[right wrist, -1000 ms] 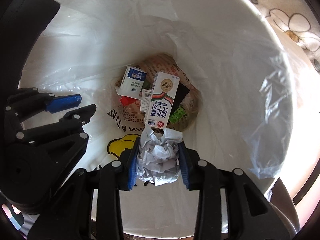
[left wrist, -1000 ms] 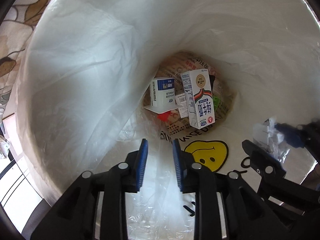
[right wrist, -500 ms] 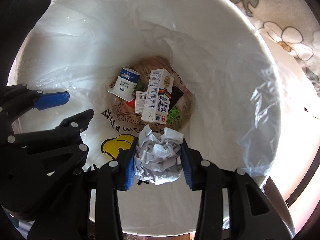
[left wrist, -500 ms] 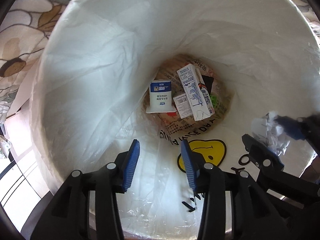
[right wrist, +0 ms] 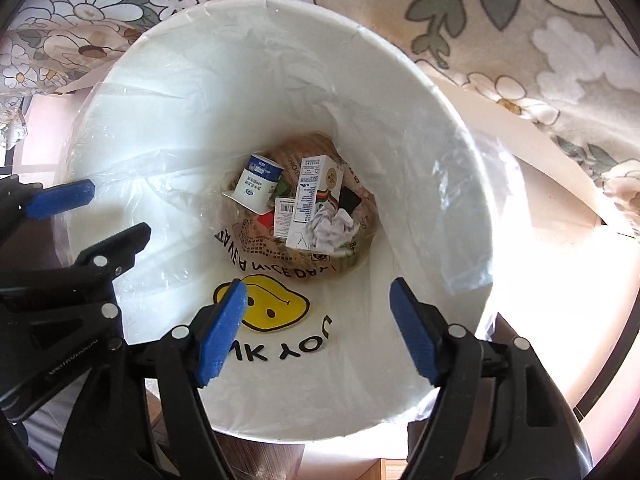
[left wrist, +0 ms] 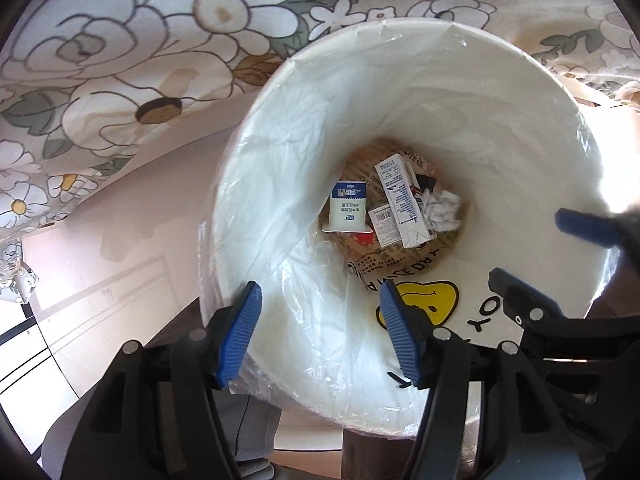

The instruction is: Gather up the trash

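A white trash bin [left wrist: 400, 80] [right wrist: 400, 92] lined with a clear plastic bag stands below both grippers. At its bottom lie a crumpled white paper ball [left wrist: 442, 211] [right wrist: 332, 229], a tall milk carton [left wrist: 404, 202] [right wrist: 314, 200], a small blue-and-white carton [left wrist: 348, 207] [right wrist: 256, 184] and other wrappers. My left gripper [left wrist: 320, 336] is open and empty above the bin's near rim. My right gripper [right wrist: 316, 328] is open and empty above the bin. Each gripper shows at the side of the other's view [left wrist: 560, 260] [right wrist: 88, 220].
A floral cloth [left wrist: 120, 40] [right wrist: 520, 20] hangs over a table edge behind the bin. A pale floor [left wrist: 100, 248] lies to the left of the bin. The bin's inside wall carries a yellow smiley print [right wrist: 260, 304].
My right gripper opened and the paper ball dropped to the bottom of the bin. My left gripper opened wider. Both grippers rose away from the bin.
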